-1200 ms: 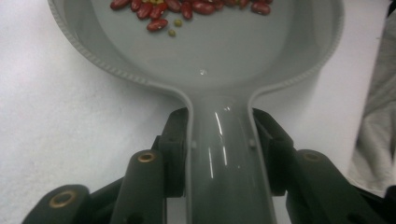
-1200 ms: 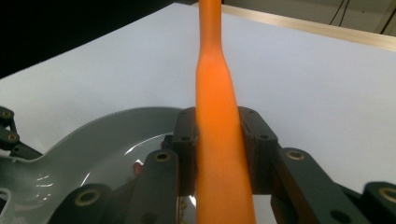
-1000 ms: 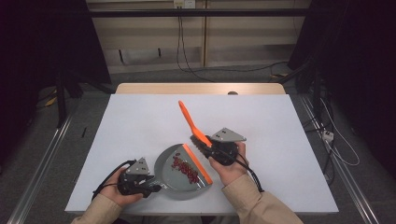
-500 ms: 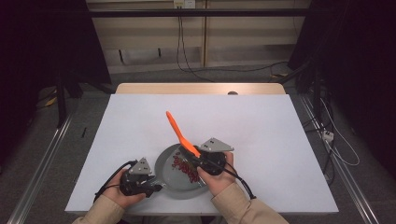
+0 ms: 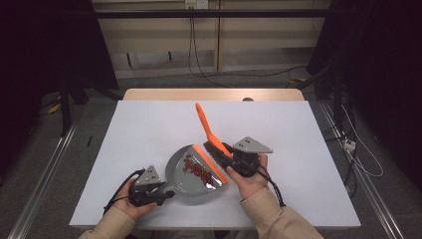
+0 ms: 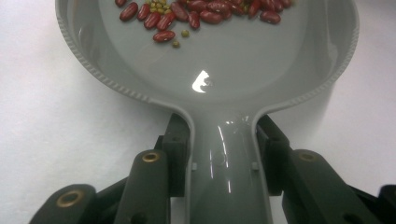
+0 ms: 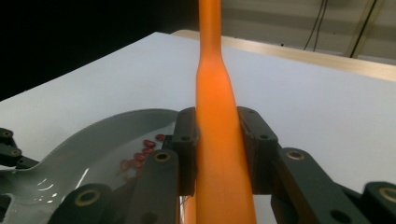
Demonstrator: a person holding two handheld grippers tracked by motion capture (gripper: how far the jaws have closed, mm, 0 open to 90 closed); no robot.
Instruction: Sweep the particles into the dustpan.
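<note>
The dustpan (image 5: pixel 196 174) lay on the white desk (image 5: pixel 149 124), its handle clenched in the left claw (image 5: pixel 161 191), with red beans (image 6: pixel 205 9) heaped inside. The right claw (image 5: pixel 231 159) gripped the orange brush (image 5: pixel 208 130) just beside the pan's orange lip, handle tilted up and away.

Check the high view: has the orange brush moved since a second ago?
Yes. The orange brush swung left over the grey dustpan, then back right to the pan's orange lip, ending near where it began.
</note>
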